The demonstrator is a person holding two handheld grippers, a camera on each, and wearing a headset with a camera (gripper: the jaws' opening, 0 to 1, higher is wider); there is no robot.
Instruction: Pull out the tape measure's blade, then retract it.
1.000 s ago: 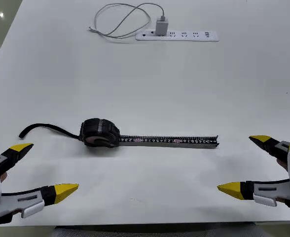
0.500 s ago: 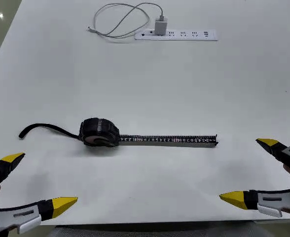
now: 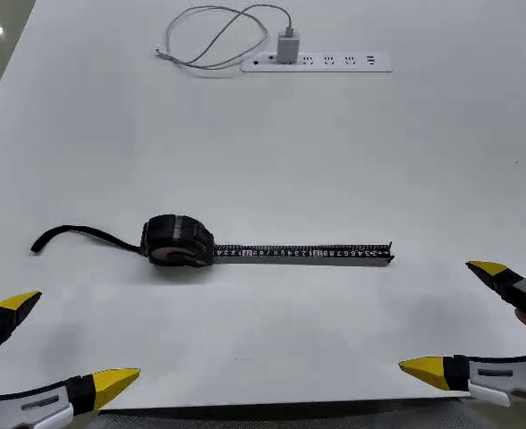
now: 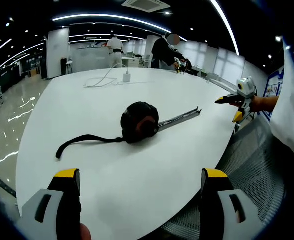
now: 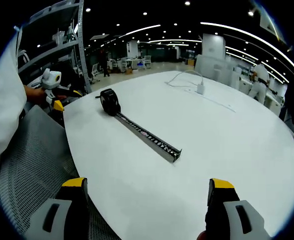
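Steel blade (image 3: 303, 254) looks stiff yet springy (grip the black case (image 3: 178, 241)); left tool (image 3: 82, 336) and right tool (image 3: 439, 315) stand spread, empty.

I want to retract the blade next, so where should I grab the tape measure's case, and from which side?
Probably the black case across its two flat faces, from above with the nearer left gripper. It stands on edge, with the blade running out right and the strap left.
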